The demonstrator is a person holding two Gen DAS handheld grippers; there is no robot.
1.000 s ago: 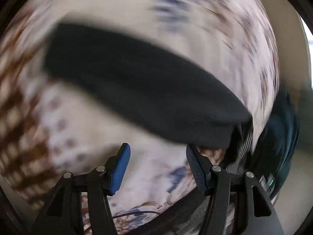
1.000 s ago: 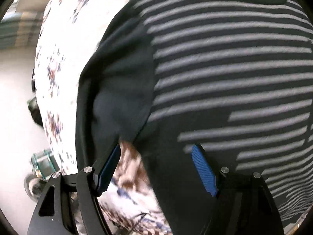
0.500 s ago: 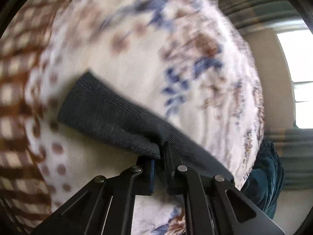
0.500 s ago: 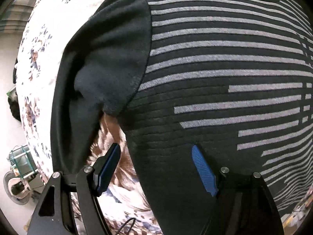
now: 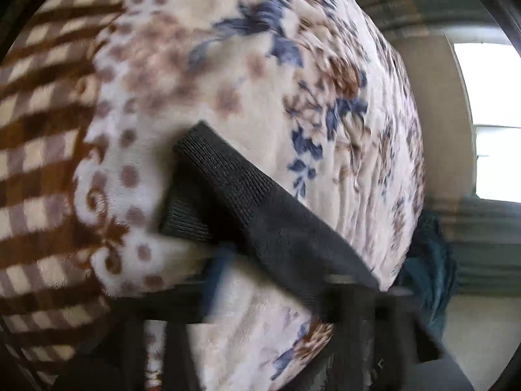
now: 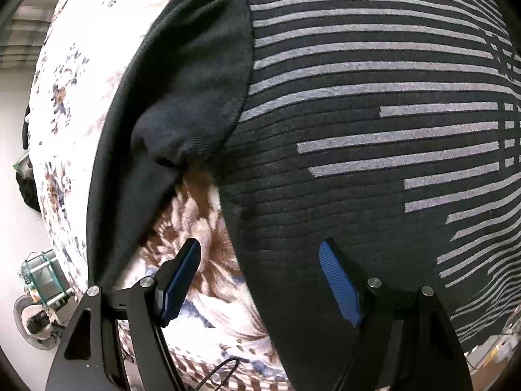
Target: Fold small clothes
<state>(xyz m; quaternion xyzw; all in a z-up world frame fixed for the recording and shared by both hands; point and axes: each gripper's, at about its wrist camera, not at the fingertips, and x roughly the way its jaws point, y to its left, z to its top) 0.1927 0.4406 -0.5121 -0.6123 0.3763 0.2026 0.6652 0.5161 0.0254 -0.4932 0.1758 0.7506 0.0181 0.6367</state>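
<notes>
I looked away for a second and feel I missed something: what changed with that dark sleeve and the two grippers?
The left gripper, clamped on the dark sleeve half a second ago, has just been opening; the cuff has folded over, and the sleeve lies over the right finger. The right gripper stayed open above the striped sweater, closer now. The floral blanket lies unchanged.

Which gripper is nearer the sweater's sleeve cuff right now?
Left. The left gripper sits at the sleeve cuff, jaws just reopened. The right gripper, open, hovers over the sweater's side edge below the armpit.
</notes>
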